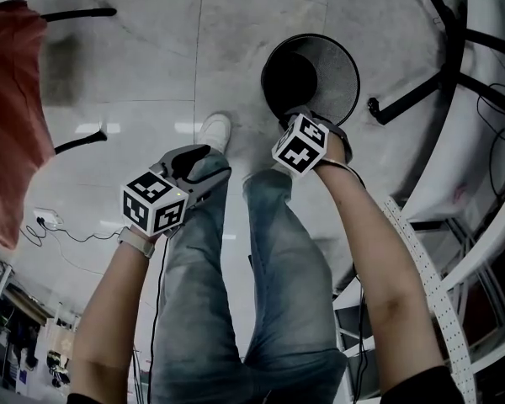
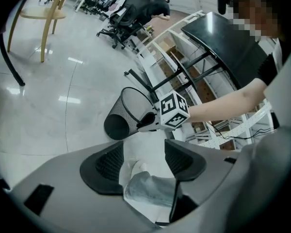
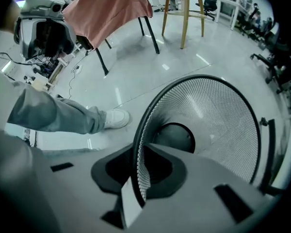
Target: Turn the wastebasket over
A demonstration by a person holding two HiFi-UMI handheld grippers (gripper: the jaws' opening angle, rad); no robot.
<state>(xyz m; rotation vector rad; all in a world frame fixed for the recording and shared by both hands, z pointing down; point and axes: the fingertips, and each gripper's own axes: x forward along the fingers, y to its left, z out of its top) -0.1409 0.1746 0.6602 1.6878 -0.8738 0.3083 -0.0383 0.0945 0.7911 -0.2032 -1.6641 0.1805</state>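
Wastebasket (image 3: pixel 213 110) rim pinched in right gripper (image 3: pixel 136 169); btm rim hidden.

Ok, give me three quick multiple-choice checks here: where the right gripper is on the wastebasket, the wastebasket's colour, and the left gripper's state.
1. Where on the wastebasket is the right gripper?
A) its rim
B) its base
C) away from it

2. The wastebasket is:
A) white plastic
B) black mesh
C) red cloth

3. The left gripper has its fingers:
A) shut on the wastebasket
B) shut on a cable
C) apart, holding nothing

Answers:
1 A, the rim runs between its fingers.
2 B, the wall is dark and perforated.
3 C, only the floor and the person's leg show in the gap.
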